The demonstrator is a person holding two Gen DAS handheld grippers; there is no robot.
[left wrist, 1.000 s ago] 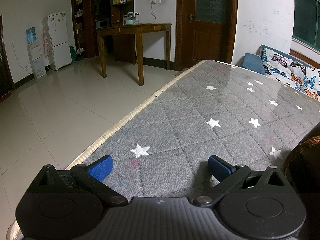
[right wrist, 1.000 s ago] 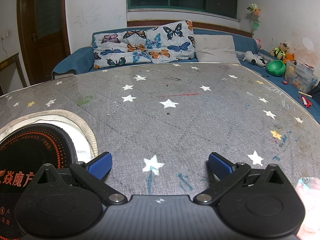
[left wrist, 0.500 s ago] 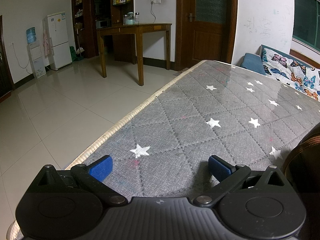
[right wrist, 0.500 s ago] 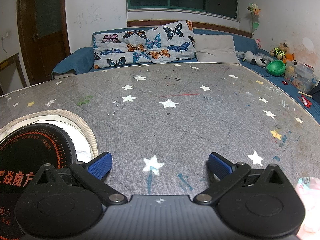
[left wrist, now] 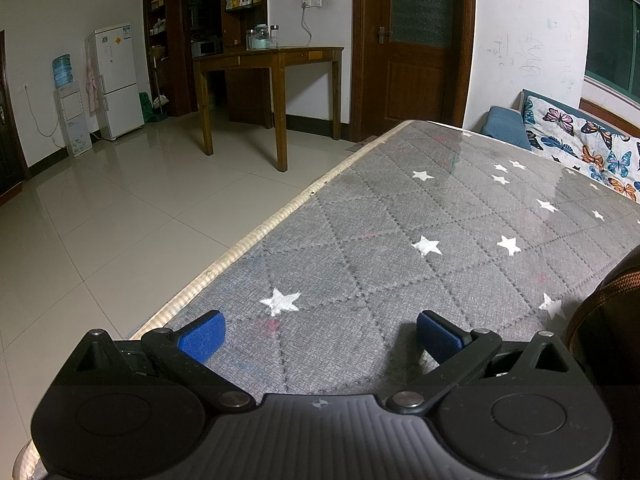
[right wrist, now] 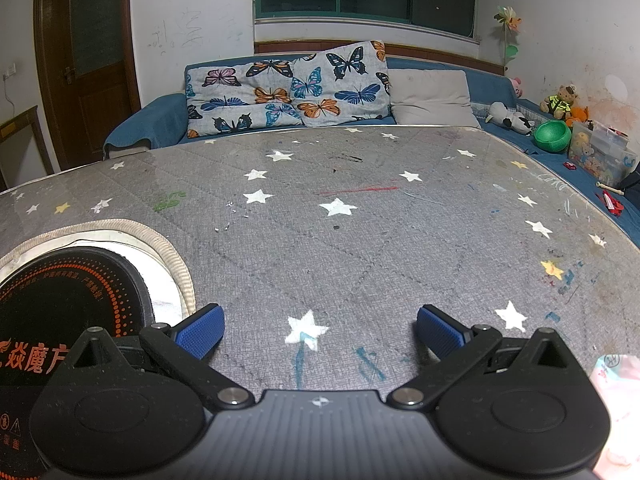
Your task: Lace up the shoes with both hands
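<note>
Both the left hand-held gripper (left wrist: 320, 330) and the right hand-held gripper (right wrist: 320, 330) are held released, empty, over the star-printed desk (right wrist: 360, 248); no shoe can be made out.

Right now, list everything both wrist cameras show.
cover: one, grey with white stars, under both grippers
cooktop: one, black, round cut-out, left in right view
brown item: one, right edge of left view, unclear; no shoe seen
sofa: one, blue, behind
butterfly cushions: patterned, on sofa
table: one, wooden, by door
fridge: one, white
left gripper: open, empty
right gripper: open, empty
</note>
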